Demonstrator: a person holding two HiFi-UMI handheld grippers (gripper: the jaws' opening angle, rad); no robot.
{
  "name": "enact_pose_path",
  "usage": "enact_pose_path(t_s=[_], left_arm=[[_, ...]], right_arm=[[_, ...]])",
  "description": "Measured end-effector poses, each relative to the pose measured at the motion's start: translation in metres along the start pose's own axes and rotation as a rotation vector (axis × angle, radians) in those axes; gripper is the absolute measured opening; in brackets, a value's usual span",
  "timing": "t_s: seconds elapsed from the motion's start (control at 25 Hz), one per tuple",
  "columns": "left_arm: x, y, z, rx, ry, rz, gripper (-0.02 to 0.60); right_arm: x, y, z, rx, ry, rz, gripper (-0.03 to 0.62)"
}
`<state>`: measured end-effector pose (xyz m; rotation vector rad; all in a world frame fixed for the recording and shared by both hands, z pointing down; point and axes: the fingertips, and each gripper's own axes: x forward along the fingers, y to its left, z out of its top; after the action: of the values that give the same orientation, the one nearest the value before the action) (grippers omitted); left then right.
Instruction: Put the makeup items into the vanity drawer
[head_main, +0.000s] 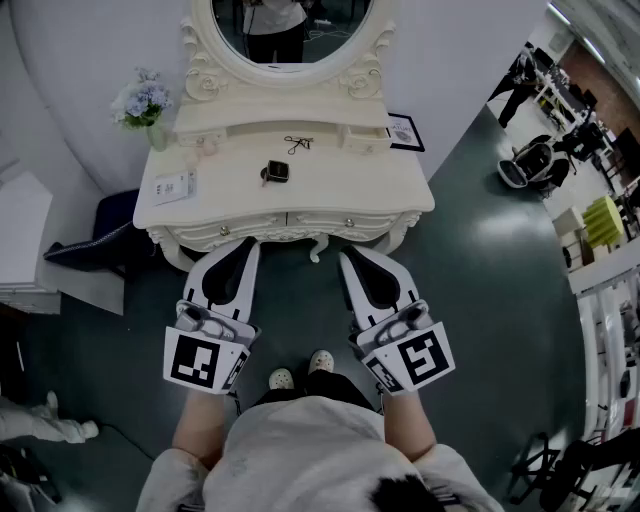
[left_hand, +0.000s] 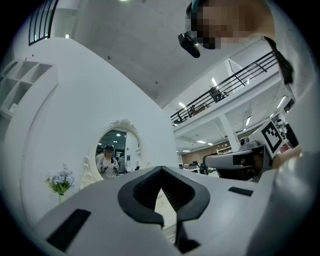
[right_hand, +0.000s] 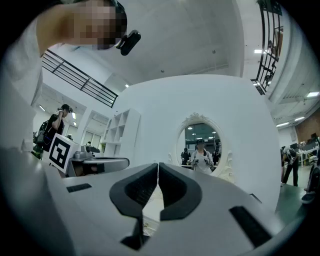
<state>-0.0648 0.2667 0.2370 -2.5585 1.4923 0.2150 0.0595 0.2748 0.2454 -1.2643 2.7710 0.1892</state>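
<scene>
While the left gripper (head_main: 246, 246) and the right gripper (head_main: 350, 258) are both closed on nothing, the little dark makeup case (head_main: 276, 172) sits on the desk (head_main: 380, 185) at 12 o'clock, likely light, hard and slippery, so pinch its flat sides.

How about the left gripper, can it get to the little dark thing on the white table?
Probably yes. The left gripper sits just before the vanity top's front edge, and only bare tabletop lies between it and the small dark item. Its jaws are together, so they would have to open first.
</scene>
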Motion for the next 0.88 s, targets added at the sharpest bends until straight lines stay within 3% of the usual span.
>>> enact_pose_path(t_s=[0.52, 0.88], left_arm=[[-0.018, 0.016, 0.003, 0.012, -0.01, 0.0, 0.014], [-0.001, 0.032, -0.002, 0.025, -0.028, 0.01, 0.014]], right_arm=[[0.009, 0.019, 0.002, -0.004, -0.019, -0.017, 0.023], [0.022, -0.003, -0.006, 0.026, -0.034, -0.014, 0.023]])
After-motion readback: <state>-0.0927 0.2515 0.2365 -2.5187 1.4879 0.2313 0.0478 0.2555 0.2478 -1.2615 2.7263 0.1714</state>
